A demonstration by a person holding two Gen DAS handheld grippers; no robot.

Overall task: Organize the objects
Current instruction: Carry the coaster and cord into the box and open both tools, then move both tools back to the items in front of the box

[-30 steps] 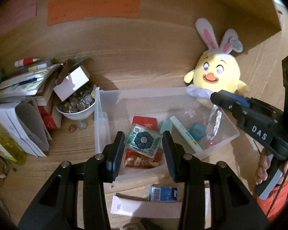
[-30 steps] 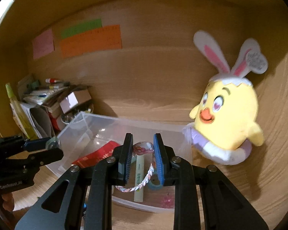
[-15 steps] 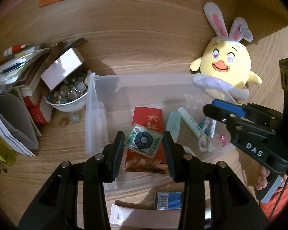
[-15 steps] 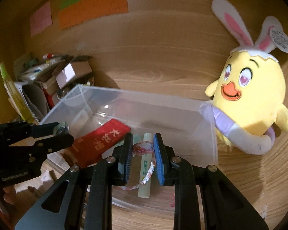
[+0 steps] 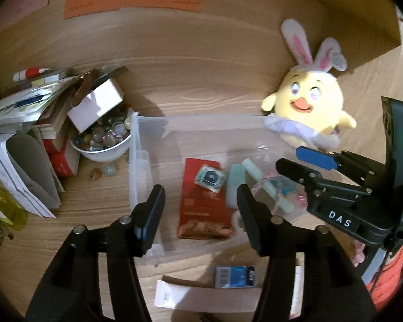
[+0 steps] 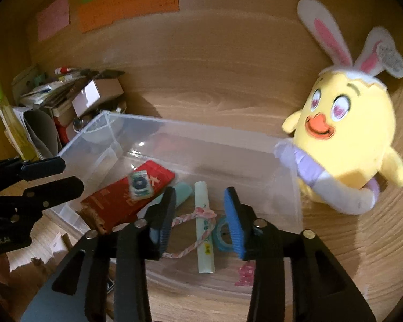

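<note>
Both tools are opening above the clear bin (image 6: 287,161): left tool (image 5: 200,209) wide, empty; right tool (image 6: 198,220) narrower, braided cord (image 6: 185,218) lying loose below.

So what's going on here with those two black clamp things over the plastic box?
A person is tidying small things into a clear plastic bin using a handheld gripper in each hand. The left gripper is opening, with a small floral tile lying on a red packet in the bin. The right gripper is opening too, above a pink braided cord.
</note>
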